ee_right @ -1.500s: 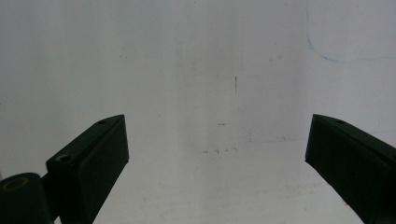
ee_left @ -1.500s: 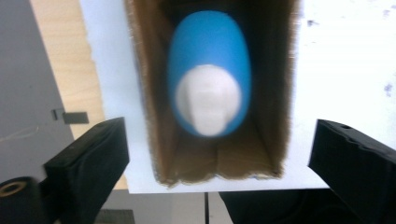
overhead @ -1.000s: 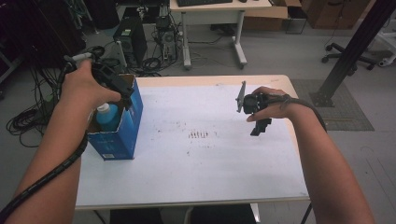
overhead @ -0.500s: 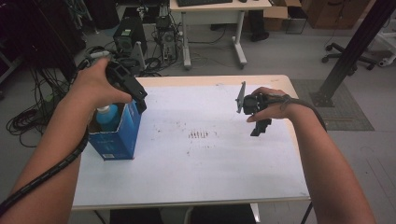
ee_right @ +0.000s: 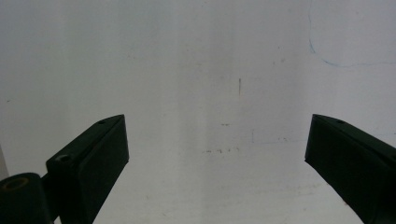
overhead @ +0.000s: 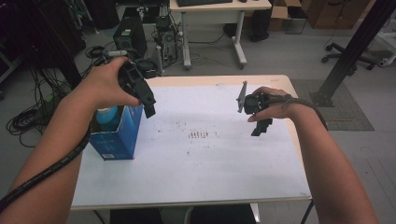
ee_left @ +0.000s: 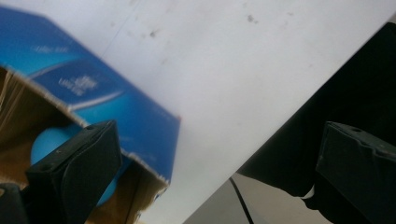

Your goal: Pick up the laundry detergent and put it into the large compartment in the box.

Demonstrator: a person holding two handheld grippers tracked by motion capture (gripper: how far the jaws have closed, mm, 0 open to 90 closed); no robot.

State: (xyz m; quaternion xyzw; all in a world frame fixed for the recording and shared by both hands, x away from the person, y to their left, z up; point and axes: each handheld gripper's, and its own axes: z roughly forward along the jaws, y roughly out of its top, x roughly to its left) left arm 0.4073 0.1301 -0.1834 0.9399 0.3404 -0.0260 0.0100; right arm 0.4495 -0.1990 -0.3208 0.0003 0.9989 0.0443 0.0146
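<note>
The fingers of the left gripper (overhead: 148,108) are spread wide apart and hold nothing. The right gripper (overhead: 261,128) is spread wide too, with nothing in it.

The tall blue cardboard box (overhead: 116,133) stands near the left edge of the white tabletop (overhead: 210,163). Its top is open. A round light-blue bottle cap (overhead: 107,113) peeks out of it. The bottle stands straight up in the box, so its long way goes up and down.

The left gripper hangs just above the box's far right corner. The cap sits below it and a bit toward the person. I think the left hand must go down into the box next. It is much nearer than the right hand, which waits well apart near the right edge.

The left gripper view shows the torn brown inside of the box (ee_left: 135,121) and the cap (ee_left: 46,144) right behind one finger. The right gripper view looks down at bare tabletop (ee_right: 210,93).
</note>
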